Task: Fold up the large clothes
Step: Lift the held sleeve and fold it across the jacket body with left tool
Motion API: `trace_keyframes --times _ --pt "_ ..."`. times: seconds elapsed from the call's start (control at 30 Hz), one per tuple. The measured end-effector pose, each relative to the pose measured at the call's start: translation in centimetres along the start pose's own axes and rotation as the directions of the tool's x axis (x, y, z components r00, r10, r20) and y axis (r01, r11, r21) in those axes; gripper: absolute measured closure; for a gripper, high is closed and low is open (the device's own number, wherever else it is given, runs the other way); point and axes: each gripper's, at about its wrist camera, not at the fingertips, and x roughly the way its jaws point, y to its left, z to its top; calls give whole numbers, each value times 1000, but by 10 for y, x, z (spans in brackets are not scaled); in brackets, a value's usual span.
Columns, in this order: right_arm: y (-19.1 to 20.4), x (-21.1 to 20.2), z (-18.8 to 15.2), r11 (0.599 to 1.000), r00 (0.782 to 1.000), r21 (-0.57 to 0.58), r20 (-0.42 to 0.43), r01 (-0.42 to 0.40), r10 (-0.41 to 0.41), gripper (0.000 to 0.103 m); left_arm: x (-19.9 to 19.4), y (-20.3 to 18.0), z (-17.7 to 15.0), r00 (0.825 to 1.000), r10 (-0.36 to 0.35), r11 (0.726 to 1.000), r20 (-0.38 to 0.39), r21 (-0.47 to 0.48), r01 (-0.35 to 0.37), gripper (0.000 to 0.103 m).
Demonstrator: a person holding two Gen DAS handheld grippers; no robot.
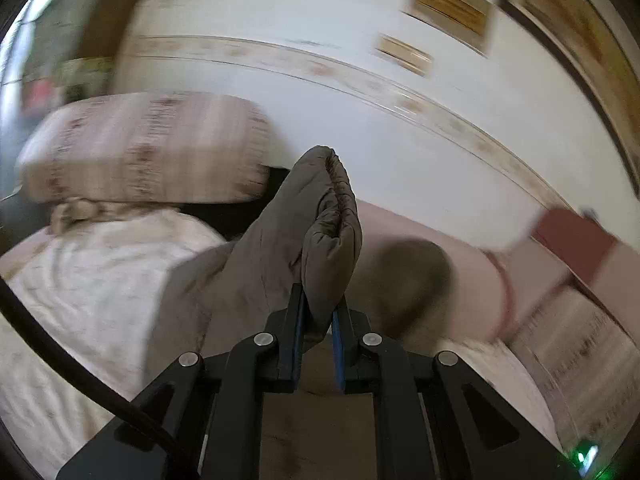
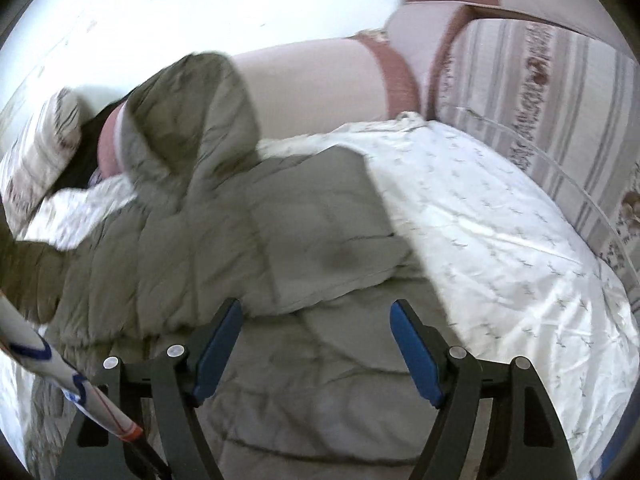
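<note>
A large grey-olive quilted jacket (image 2: pixel 224 248) lies spread on a white patterned bedspread (image 2: pixel 500 240). My left gripper (image 1: pixel 320 308) is shut on the elastic cuff end of the jacket's sleeve (image 1: pixel 320 224) and holds it raised above the bed, the sleeve standing up between the blue pads. In the right wrist view that raised sleeve (image 2: pixel 188 120) arches over the jacket's far side. My right gripper (image 2: pixel 316 344) is open and empty, hovering just above the near part of the jacket body.
Striped floral pillows sit at the bed's head (image 1: pixel 144 148) and right side (image 2: pixel 540 100). A pink headboard cushion with brown bands (image 2: pixel 320 80) runs along the white wall (image 1: pixel 360 60). Framed pictures (image 1: pixel 452 4) hang on it.
</note>
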Motion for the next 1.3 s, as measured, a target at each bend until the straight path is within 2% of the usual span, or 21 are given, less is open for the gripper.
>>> trace_keyframes --times 0.13,0.27,0.37,0.43,0.53,0.57,0.63,0.67,0.73,0.83,0.9,0.97,1.07,1.17,1.23,1.3 --pt "-24 -6 13 997 999 66 33 32 -34 22 19 -85 -43 990 -101 989 -100 95 111 92" --pt "-48 -8 20 990 998 134 42 50 -56 22 51 -141 -99 963 -127 974 -238 152 166 91" --pt "-64 -7 23 982 998 181 34 47 -54 22 85 -168 -153 929 -77 966 -361 203 159 91" --pt "-71 -7 24 978 998 204 32 45 -53 22 110 -177 -191 894 -21 958 -448 246 146 88" --pt "-77 -7 24 975 999 219 28 20 -27 22 129 -185 -225 844 60 934 -533 328 141 84" --pt "-78 -6 24 974 1000 227 28 4 -11 22 127 -190 -227 841 75 920 -535 363 149 82" --pt "-78 -4 25 969 999 243 25 -35 30 22 112 -195 -222 856 61 901 -513 398 174 69" --pt "-78 -2 26 964 997 256 18 -74 72 22 100 -193 -213 865 32 901 -501 389 191 62" --pt "-76 2 26 952 991 276 11 -131 134 22 75 -185 -191 890 -11 907 -456 370 201 41" --pt "-72 15 26 920 970 316 1 -231 244 22 37 -156 -155 943 6 917 -332 377 127 34" --pt "-62 26 26 893 944 329 -18 -306 329 22 30 -122 -137 959 55 932 -277 358 50 32" --pt "-49 35 25 872 917 327 -36 -365 397 22 31 -82 -124 963 113 951 -246 308 -33 31" --pt "-31 48 21 859 896 323 -65 -397 439 25 48 -19 -109 948 174 978 -265 162 -134 31" --pt "-19 65 17 861 894 337 -103 -381 436 29 71 37 -101 942 182 982 -281 5 -189 31" --pt "-11 74 15 868 896 334 -126 -367 427 35 85 57 -101 933 177 979 -312 -44 -200 31" --pt "-1 84 14 871 892 325 -140 -368 430 49 97 69 -100 929 152 979 -337 -81 -190 31"
